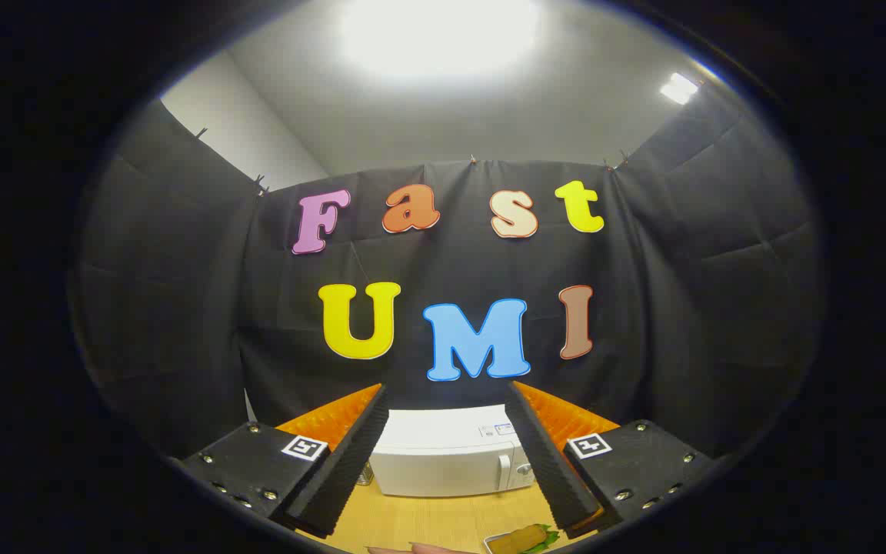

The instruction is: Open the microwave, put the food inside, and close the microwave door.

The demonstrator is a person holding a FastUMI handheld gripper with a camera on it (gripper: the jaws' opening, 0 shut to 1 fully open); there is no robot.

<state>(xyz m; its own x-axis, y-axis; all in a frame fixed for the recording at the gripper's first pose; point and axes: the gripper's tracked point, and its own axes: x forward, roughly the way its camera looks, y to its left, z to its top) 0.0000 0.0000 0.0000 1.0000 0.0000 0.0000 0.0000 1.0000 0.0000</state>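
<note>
Tool (447,400) spread wide, gripping nothing, closed microwave (451,462) beyond its fingers, food (521,540) below.

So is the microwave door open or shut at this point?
Shut. The microwave shows its door flush with the front, beyond the open hand-held gripper. The food sits on the table in front of it.

White microwave (443,460), light wooden table (428,523), black booth wall (181,308).

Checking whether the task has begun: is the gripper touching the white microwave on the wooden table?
Apart. In the gripper view the open gripper hangs spread, the white microwave sitting beyond its fingers with bare wooden table between.
</note>
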